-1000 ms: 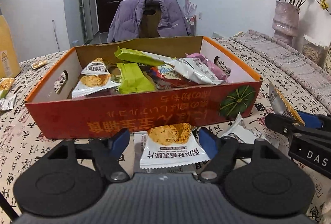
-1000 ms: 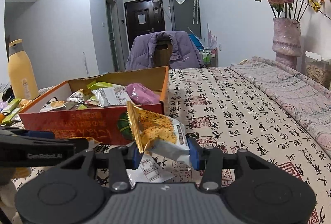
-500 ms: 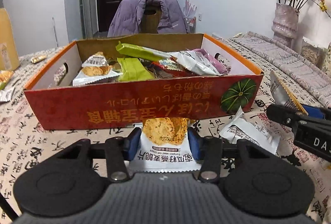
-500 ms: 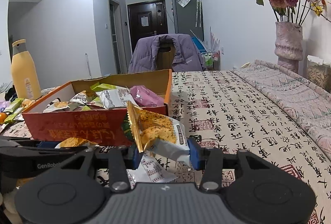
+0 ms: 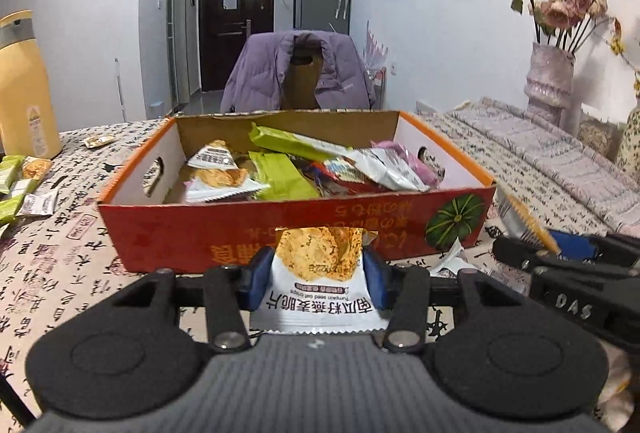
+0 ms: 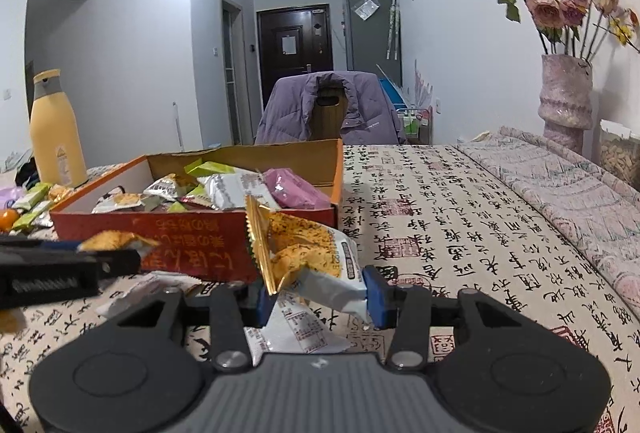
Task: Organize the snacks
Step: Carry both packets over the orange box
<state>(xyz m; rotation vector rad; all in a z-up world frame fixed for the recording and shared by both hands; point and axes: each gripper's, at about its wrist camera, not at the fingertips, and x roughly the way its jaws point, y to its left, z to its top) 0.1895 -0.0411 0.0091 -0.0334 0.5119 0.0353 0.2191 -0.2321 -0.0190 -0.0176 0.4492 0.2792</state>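
Left wrist view: left gripper (image 5: 318, 275) now pinches the oat-crisp packet (image 5: 320, 281), lifted off the tablecloth (image 5: 60, 253); a second ago its jaws stood spread. The snack box (image 5: 296, 229) lies straight ahead, near the table's front edge.

Right wrist view: right gripper (image 6: 320, 297) clamps a crumpled crisp packet (image 6: 308, 261), unchanged; box front-left.

The left gripper (image 5: 318, 275) points forward and slightly down, its blue pads pressed against both sides of a white crisp packet (image 5: 320, 281) held upright between them. The right gripper (image 6: 320, 291), tilted down about the same, clamps a second crisp packet (image 6: 308, 257) that lies tilted across its pads. The two grippers sit side by side, the right one's fingers showing at the left view's edge
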